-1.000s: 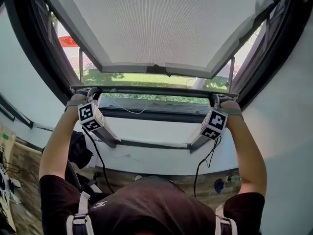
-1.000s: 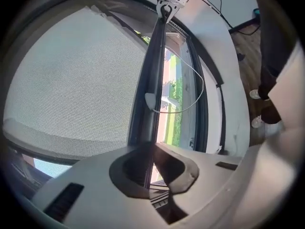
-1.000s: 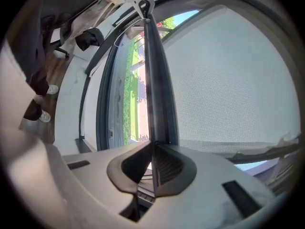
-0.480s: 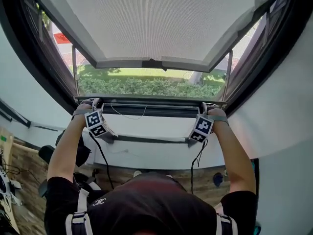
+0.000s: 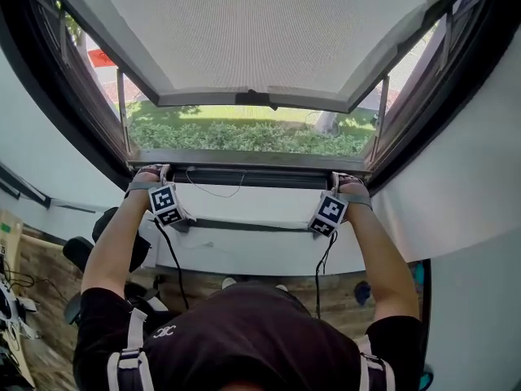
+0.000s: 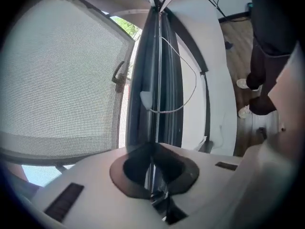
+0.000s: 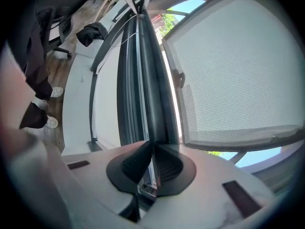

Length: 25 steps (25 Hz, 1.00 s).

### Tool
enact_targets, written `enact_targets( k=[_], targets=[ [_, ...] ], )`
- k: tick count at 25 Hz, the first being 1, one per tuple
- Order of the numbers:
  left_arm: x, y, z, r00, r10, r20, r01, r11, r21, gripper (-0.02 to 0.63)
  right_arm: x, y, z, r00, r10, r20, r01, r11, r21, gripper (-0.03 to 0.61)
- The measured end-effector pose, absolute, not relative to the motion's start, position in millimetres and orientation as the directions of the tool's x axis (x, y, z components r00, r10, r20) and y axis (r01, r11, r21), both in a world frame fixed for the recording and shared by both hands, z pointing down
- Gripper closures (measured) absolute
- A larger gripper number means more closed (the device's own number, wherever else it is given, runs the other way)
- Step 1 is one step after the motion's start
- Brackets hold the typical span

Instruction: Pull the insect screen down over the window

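The insect screen's dark pull bar [image 5: 244, 160] runs across the window opening, low down and just above the lower frame. My left gripper [image 5: 160, 172] is shut on the bar's left end and my right gripper [image 5: 336, 177] is shut on its right end. In the left gripper view the bar [image 6: 155, 80] runs straight out from the left gripper [image 6: 153, 175], clamped between its jaws. The right gripper view shows the same: the right gripper [image 7: 151, 171] pinches the bar [image 7: 143, 80]. Fine mesh covers the opening above the bar.
Beyond the mesh, a window sash [image 5: 244, 39] with a dark handle [image 5: 256, 98] stands swung outward over green bushes. A thin white cord [image 5: 213, 191] hangs below the bar. Under the window is a white sill wall [image 5: 244, 255]. A dark chair [image 5: 122, 235] stands on the wooden floor at left.
Both grippers have come down with the bar. The strip of greenery between the bar and the lower frame has closed up.
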<state>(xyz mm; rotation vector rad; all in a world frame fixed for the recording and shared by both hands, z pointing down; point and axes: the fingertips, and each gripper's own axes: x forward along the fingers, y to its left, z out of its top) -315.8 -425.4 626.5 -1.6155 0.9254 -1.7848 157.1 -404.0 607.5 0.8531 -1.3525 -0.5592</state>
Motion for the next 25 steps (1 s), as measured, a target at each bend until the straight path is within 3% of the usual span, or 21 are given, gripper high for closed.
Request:
enact_targets(
  k=[25],
  targets=[
    [-320.8, -422.9, 676.8, -0.211, -0.738, 0.641, -0.032, -0.650, -0.759, 0.584, 158.4, -417.1, 663.7, 0.190, -0.782, 0.594, -0.116, 0.582, 0.805, 0.555]
  ],
)
